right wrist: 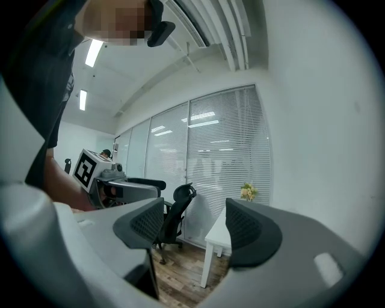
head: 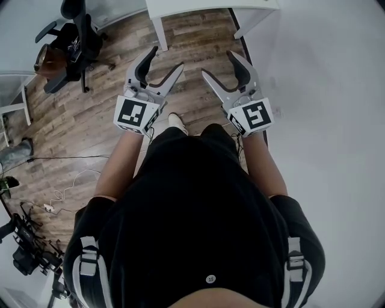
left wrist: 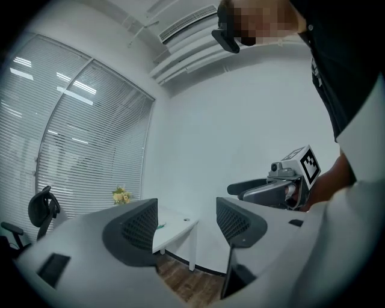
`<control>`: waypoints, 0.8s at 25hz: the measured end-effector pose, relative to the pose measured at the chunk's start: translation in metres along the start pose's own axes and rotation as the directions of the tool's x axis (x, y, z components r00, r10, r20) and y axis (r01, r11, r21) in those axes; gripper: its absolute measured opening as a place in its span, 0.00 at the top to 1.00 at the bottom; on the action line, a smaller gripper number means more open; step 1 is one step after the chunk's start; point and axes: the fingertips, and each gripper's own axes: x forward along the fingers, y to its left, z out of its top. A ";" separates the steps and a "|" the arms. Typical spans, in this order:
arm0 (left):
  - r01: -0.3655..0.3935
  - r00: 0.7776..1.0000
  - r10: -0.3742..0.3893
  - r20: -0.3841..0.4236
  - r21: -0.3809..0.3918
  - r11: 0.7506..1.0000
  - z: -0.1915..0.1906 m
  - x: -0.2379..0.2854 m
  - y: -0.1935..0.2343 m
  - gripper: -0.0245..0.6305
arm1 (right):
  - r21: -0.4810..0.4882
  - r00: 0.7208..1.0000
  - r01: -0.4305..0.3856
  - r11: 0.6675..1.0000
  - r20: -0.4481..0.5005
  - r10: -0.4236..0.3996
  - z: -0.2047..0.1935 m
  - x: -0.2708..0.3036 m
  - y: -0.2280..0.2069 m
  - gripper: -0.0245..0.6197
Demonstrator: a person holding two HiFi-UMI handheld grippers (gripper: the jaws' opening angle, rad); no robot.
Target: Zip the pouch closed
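The pouch appears in no view. The left gripper [head: 166, 58] and right gripper [head: 218, 63] are held side by side, level, just ahead of the person [head: 192, 204], above a wooden floor [head: 90, 120]. Both pairs of jaws stand wide apart, with nothing between them. A white table [head: 198, 6] stands far ahead, and an office chair [head: 75, 42] far left.

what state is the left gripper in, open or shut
Open: on the left gripper the jaws stand wide apart, nothing between them but the room beyond.
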 end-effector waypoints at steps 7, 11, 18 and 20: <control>-0.001 1.000 0.001 0.004 -0.005 1.000 -0.005 -0.004 0.016 0.52 | -0.004 1.000 0.013 1.000 0.000 -0.013 -0.003 0.014 0.002 0.47; 0.004 1.000 -0.004 -0.001 0.000 1.000 -0.007 0.002 0.019 0.52 | -0.010 1.000 0.018 1.000 -0.001 -0.018 -0.003 0.017 -0.006 0.47; 0.000 1.000 0.000 0.002 0.025 1.000 0.000 0.034 0.020 0.52 | -0.020 1.000 0.001 1.000 0.002 -0.001 -0.006 0.023 -0.037 0.47; -0.009 1.000 0.009 0.003 0.031 0.999 0.003 0.048 0.021 0.52 | -0.021 1.000 -0.006 1.000 0.005 0.006 -0.006 0.028 -0.052 0.47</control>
